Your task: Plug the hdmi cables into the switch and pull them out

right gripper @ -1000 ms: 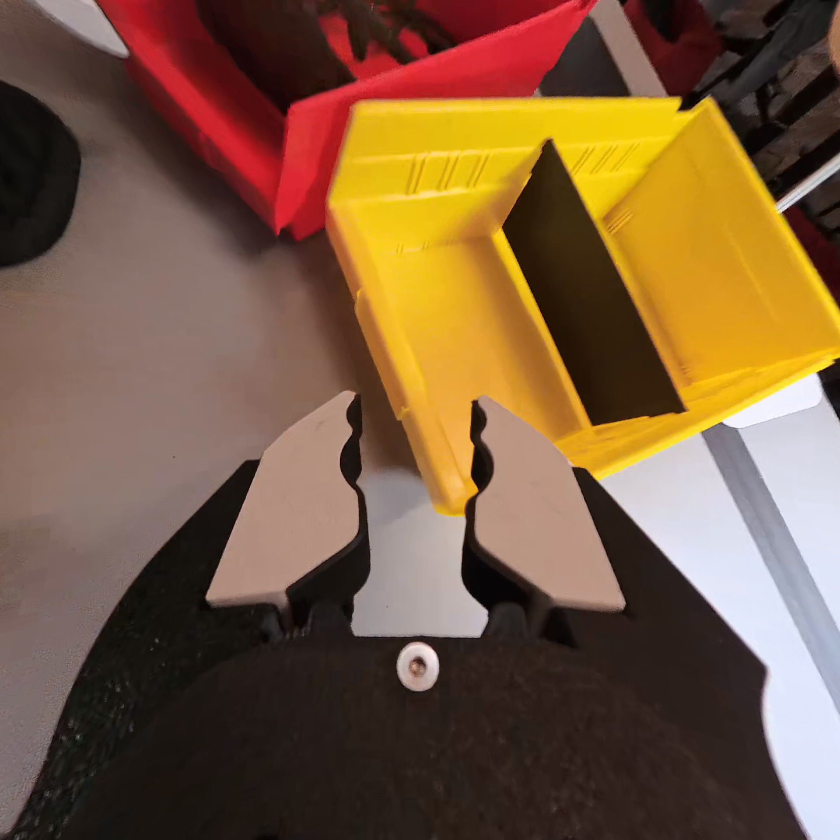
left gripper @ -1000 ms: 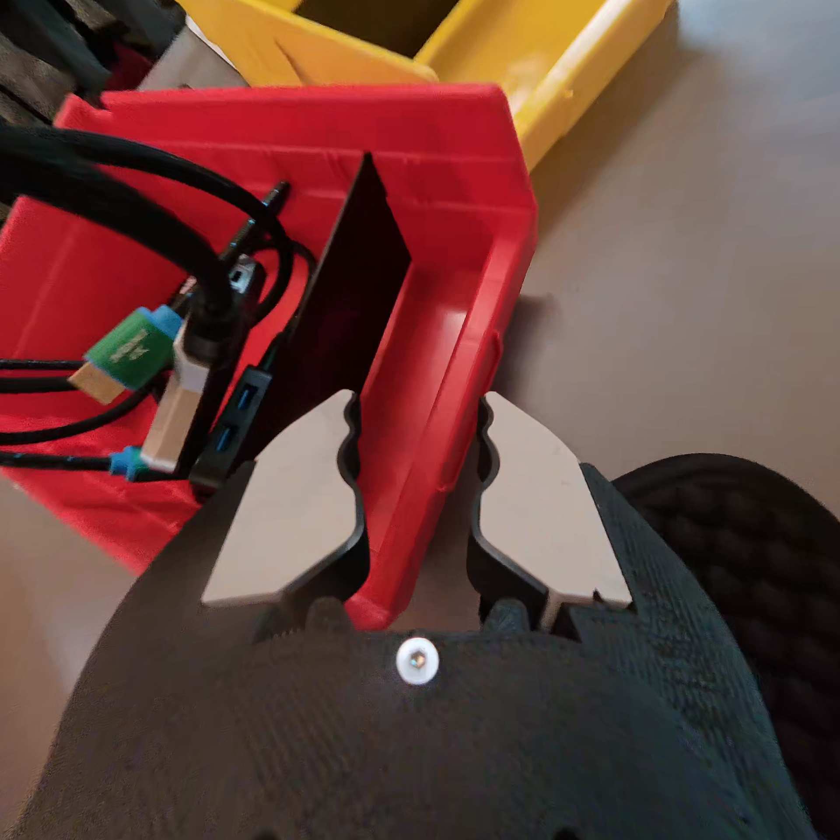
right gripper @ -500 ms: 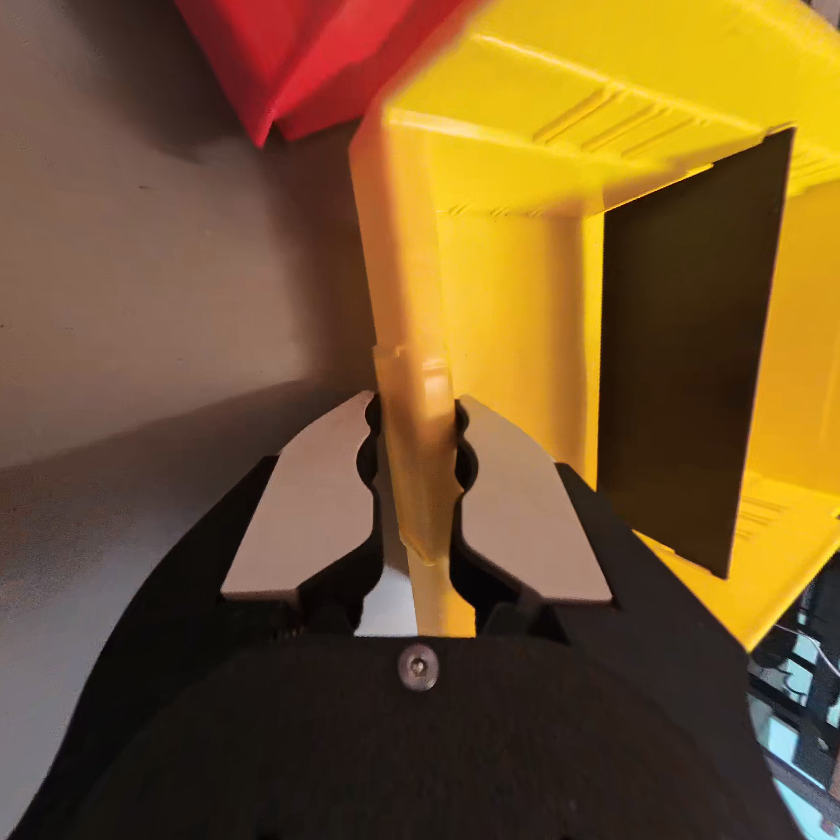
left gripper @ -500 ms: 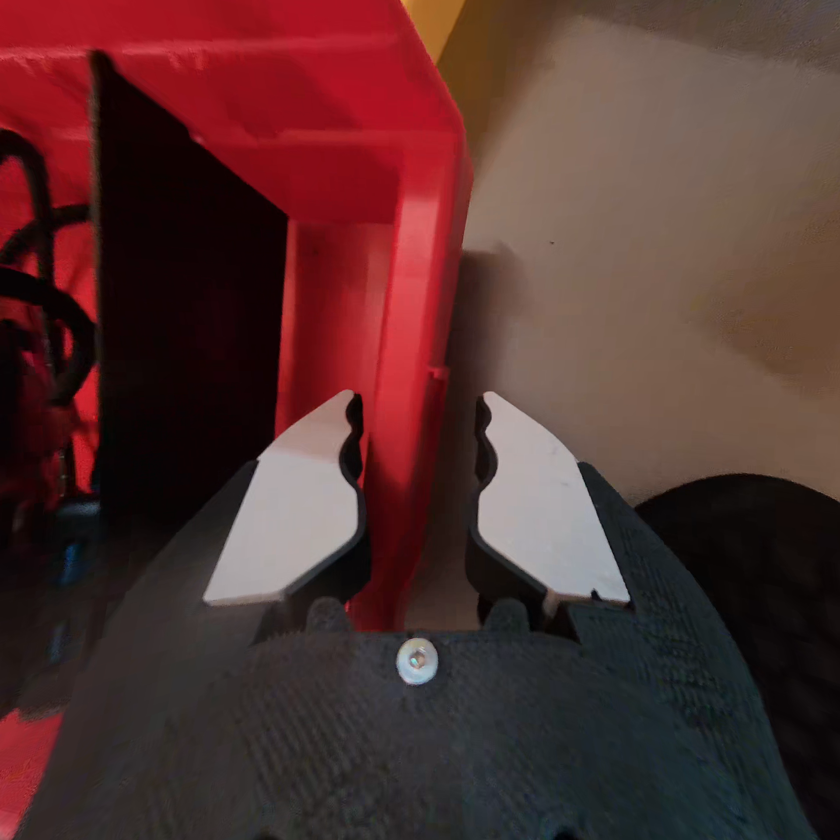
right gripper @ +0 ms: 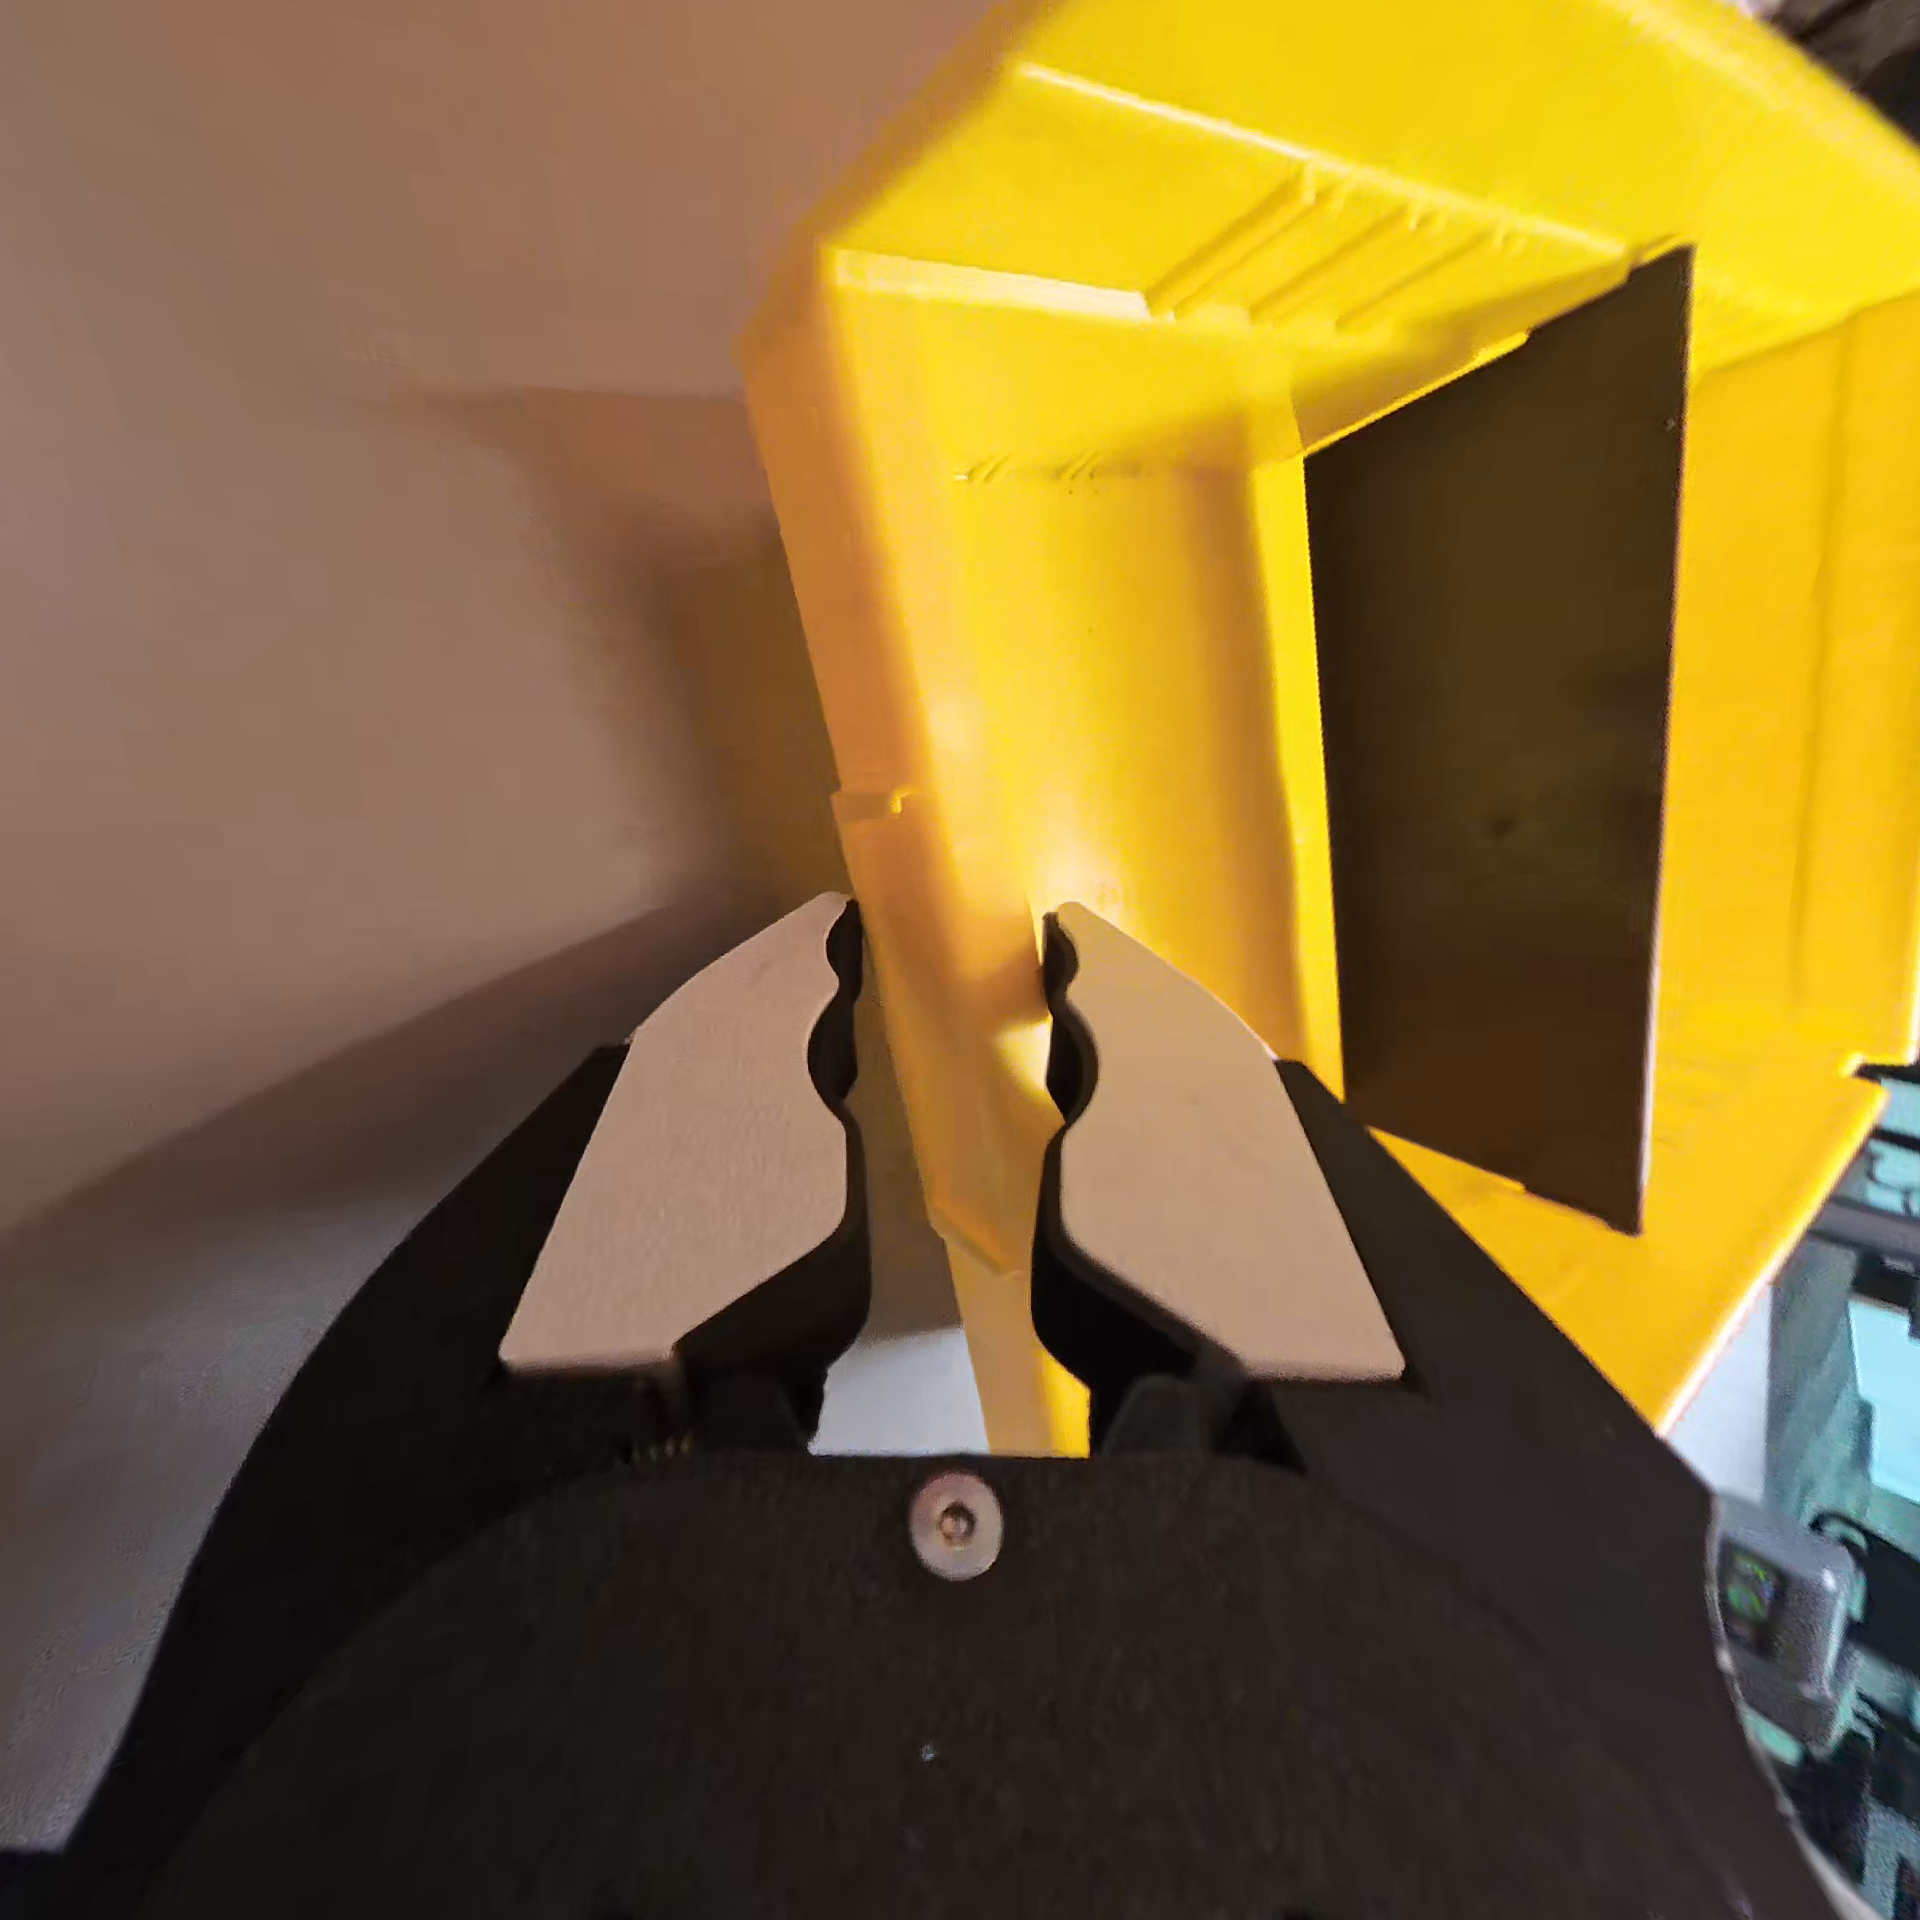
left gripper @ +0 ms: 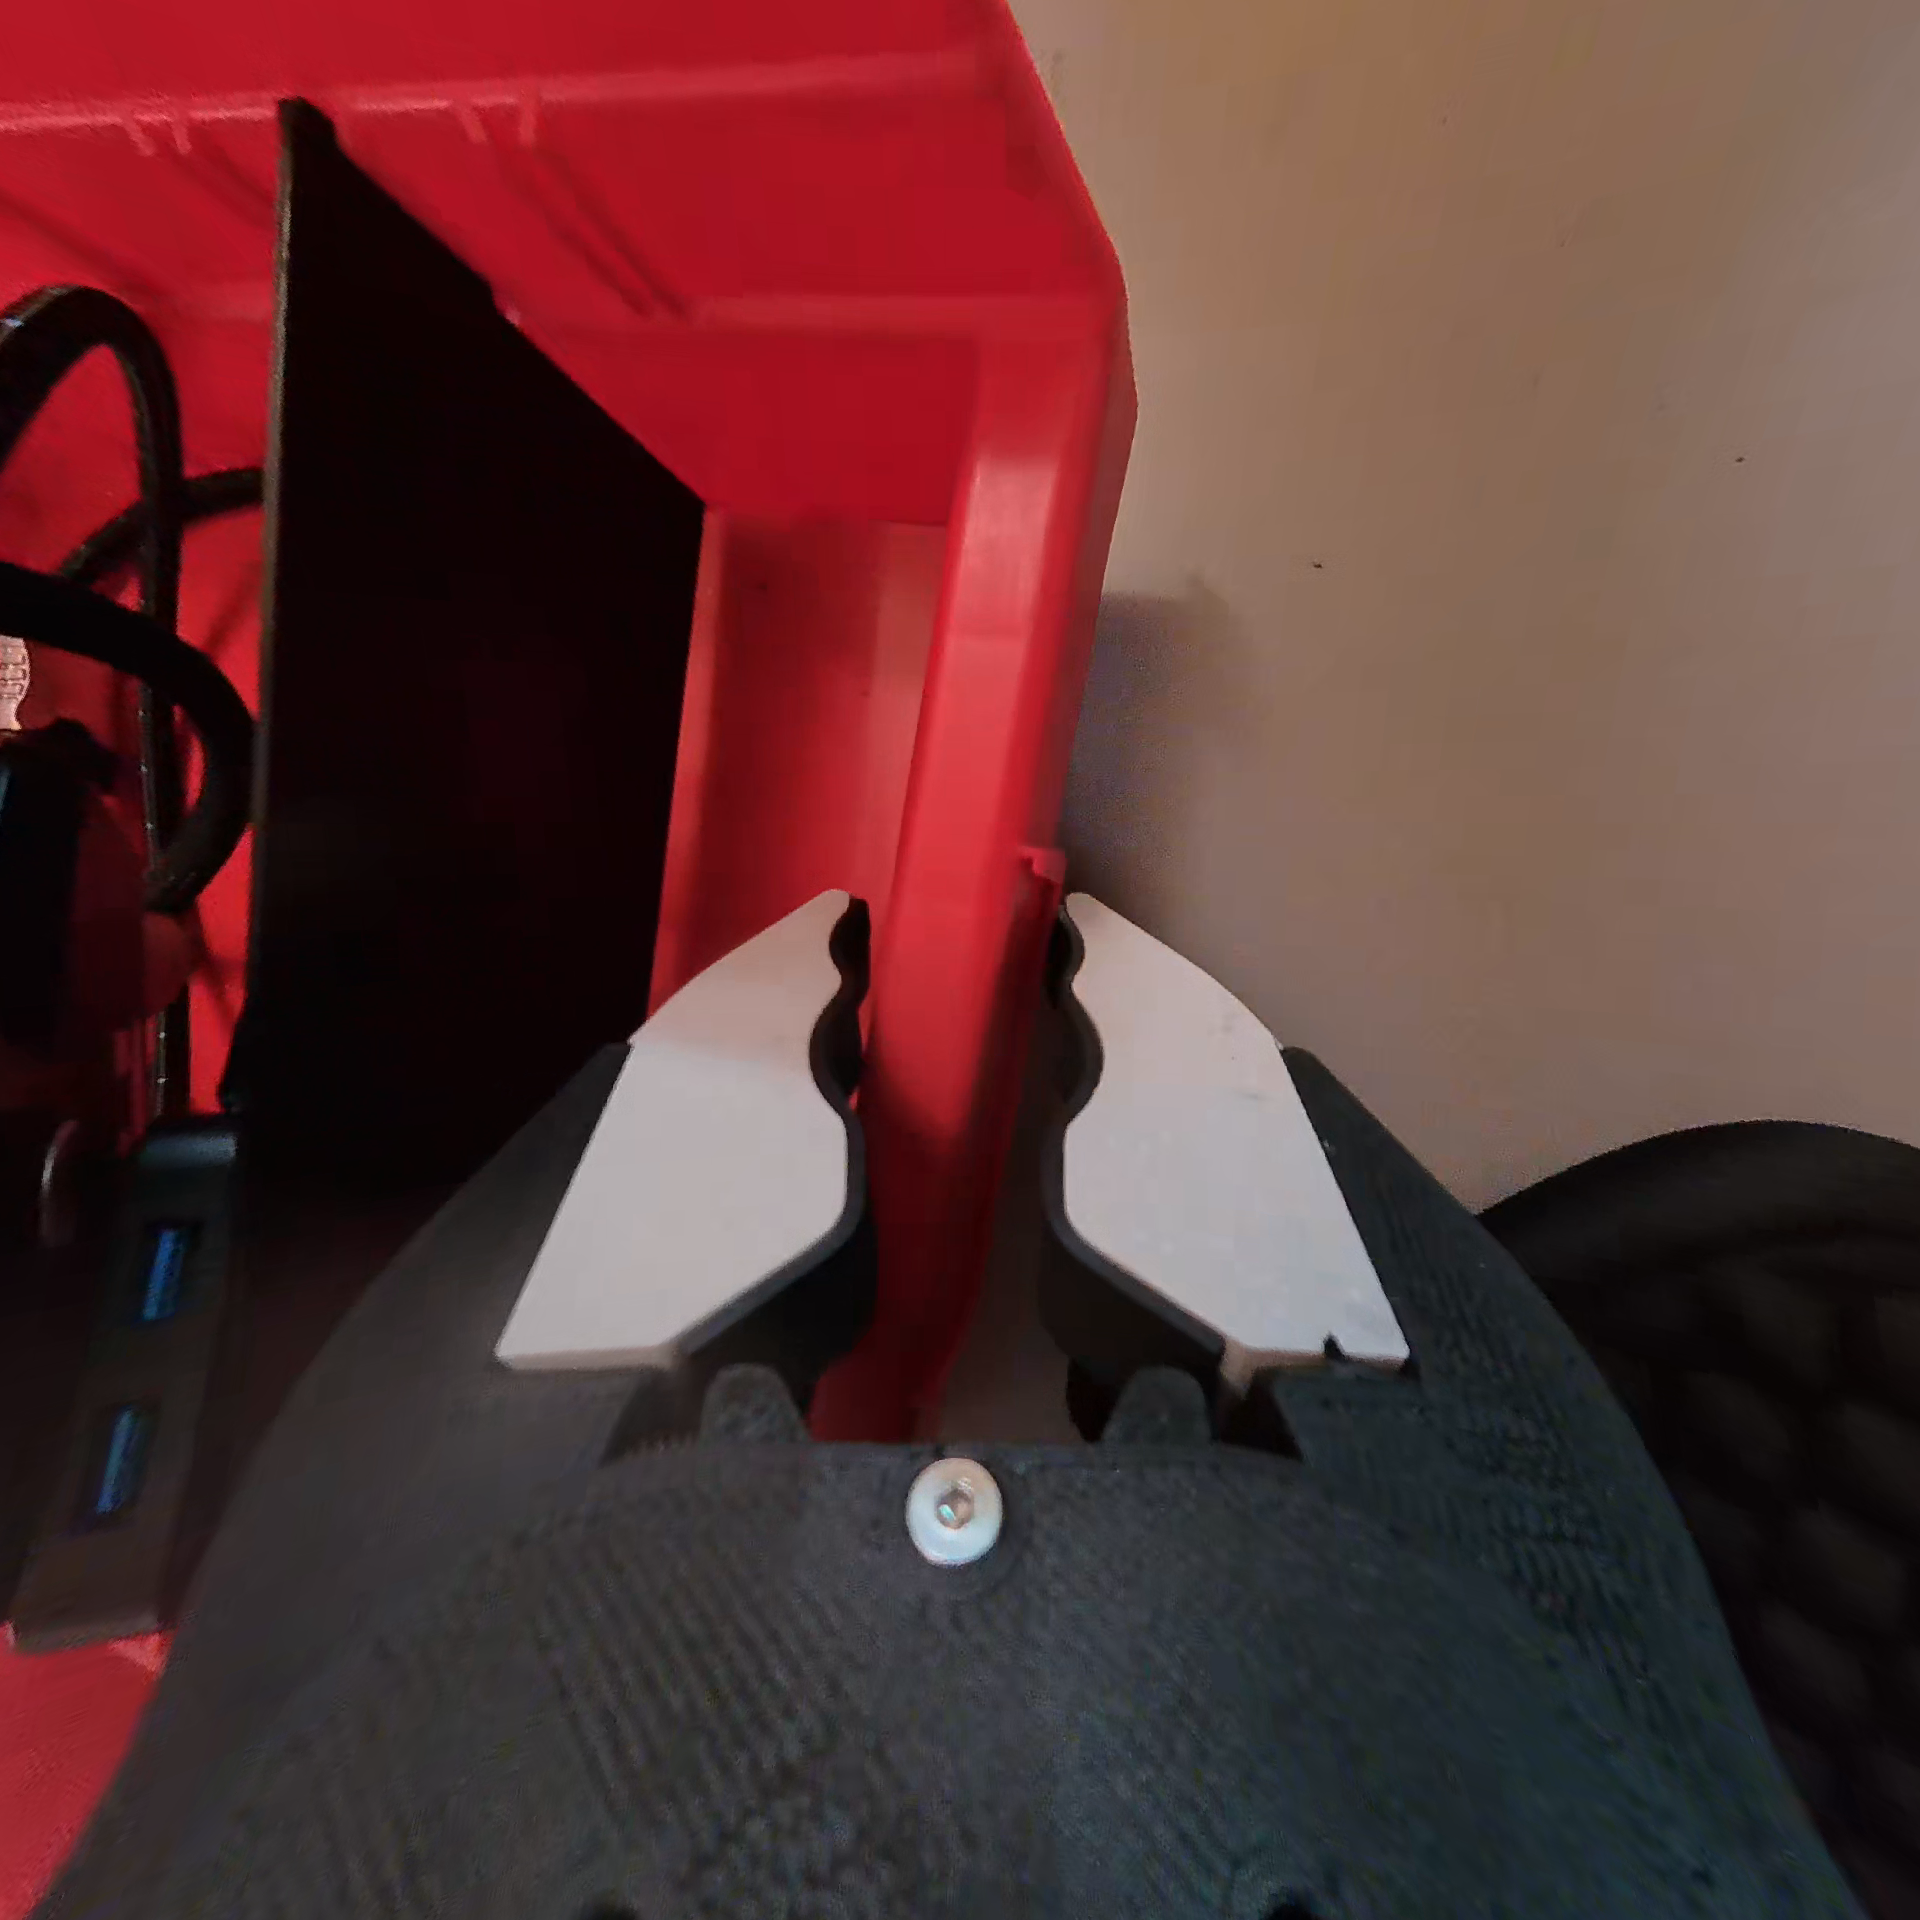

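My left gripper (left gripper: 956, 925) is shut on the right side wall of a red bin (left gripper: 790, 343), one finger inside and one outside. A black divider (left gripper: 468, 727) splits the bin. Black cables (left gripper: 197, 748) and a black hub with blue ports (left gripper: 135, 1351) lie in its left compartment; the plugs are out of sight. My right gripper (right gripper: 948, 925) is shut on the left side wall of a yellow bin (right gripper: 1091, 343), which also has a dark divider (right gripper: 1486, 727) and shows nothing inside.
Both bins are on a pale grey table (left gripper: 1507, 520). A black textured round object (left gripper: 1714, 1403) lies just right of my left gripper. Dark equipment (right gripper: 1787, 1662) sits beyond the table edge at the lower right of the right wrist view.
My left gripper's fingers have closed onto the red bin's wall. My right gripper stays clamped on the yellow bin's wall, and the red bin has dropped out of its view.
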{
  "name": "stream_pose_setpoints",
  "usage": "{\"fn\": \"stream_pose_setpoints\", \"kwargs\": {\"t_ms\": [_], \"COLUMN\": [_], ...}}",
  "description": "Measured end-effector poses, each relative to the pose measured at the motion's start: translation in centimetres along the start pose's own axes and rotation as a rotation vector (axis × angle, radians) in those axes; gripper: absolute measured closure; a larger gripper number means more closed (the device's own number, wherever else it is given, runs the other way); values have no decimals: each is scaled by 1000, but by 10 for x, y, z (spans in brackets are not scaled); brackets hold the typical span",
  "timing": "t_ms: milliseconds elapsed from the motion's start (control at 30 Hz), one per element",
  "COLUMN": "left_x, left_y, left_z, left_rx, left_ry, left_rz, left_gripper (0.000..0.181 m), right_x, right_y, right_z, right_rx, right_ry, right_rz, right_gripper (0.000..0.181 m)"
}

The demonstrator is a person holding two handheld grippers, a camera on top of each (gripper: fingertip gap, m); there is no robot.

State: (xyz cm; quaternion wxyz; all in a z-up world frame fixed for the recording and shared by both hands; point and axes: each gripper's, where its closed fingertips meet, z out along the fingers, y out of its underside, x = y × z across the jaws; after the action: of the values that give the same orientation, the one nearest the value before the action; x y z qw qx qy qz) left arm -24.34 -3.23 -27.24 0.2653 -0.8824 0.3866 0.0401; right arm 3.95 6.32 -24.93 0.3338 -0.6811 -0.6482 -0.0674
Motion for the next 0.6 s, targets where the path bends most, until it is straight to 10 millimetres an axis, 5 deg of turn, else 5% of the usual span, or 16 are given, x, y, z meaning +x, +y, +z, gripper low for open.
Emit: {"fn": "stream_pose_setpoints", "kwargs": {"t_ms": [33,400,467,600], "left_x": [0,-14,-21,-39], "left_y": [0,-3,-4,-8], "left_z": [0,5,7,15], "left_rx": [2,8,7,10], "left_ry": [-2,-2,-10,-24], "left_rz": [2,-5,-3,-4], "left_gripper": [147,147,147,147], "right_x": [7,92,104,120], "right_y": [7,72,67,15], "right_z": [0,24,18,-17], "right_rx": [-12,-113,-66,212], "right_ry": [20,132,150,118], "right_rz": [12,242,297,454], "right_gripper": [148,142,141,141]}}
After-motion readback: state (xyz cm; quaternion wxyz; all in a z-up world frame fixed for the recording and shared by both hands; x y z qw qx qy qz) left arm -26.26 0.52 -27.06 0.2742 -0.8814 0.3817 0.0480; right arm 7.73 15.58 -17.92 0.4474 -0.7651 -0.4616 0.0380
